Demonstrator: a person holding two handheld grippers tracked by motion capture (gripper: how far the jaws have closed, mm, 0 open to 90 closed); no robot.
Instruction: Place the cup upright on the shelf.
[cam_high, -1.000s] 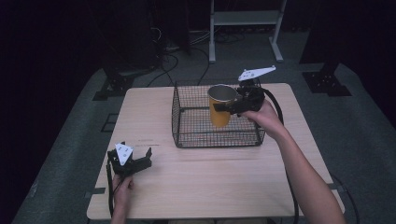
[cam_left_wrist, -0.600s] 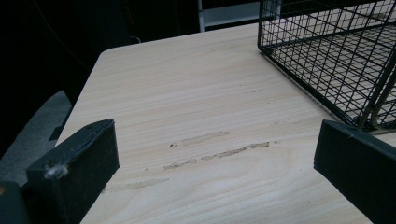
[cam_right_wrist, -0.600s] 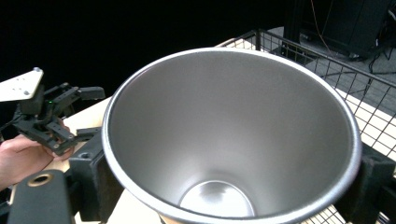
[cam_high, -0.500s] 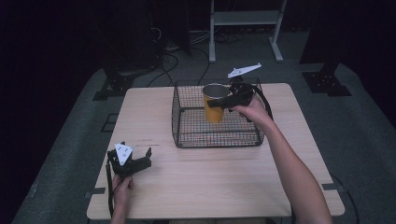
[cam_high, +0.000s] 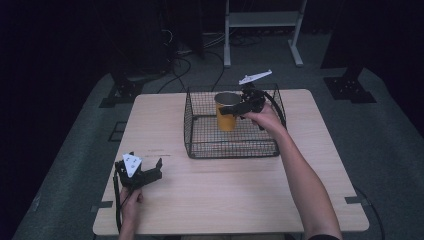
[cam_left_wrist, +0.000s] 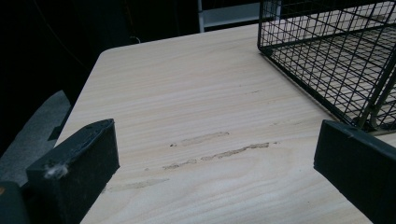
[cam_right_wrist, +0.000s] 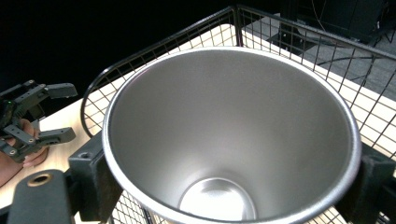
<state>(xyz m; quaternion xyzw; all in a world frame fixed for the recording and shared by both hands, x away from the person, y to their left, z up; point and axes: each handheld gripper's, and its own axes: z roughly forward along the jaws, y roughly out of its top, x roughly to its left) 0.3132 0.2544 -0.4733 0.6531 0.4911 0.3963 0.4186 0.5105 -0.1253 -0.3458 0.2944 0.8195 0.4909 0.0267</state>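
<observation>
A dim, dark room. The pale wooden surface stands on grey carpet. Beyond its far edge a white metal frame rises, with black cables trailing over the floor beside black stand feet.

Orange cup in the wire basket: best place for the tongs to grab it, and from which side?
Just below the rim, from above and the right. The cup stands upright inside the wire basket, whose mesh walls block a low side approach. The round, tapered wall gives two opposite faces near the wide top. The right tongs already clamp it there.
</observation>
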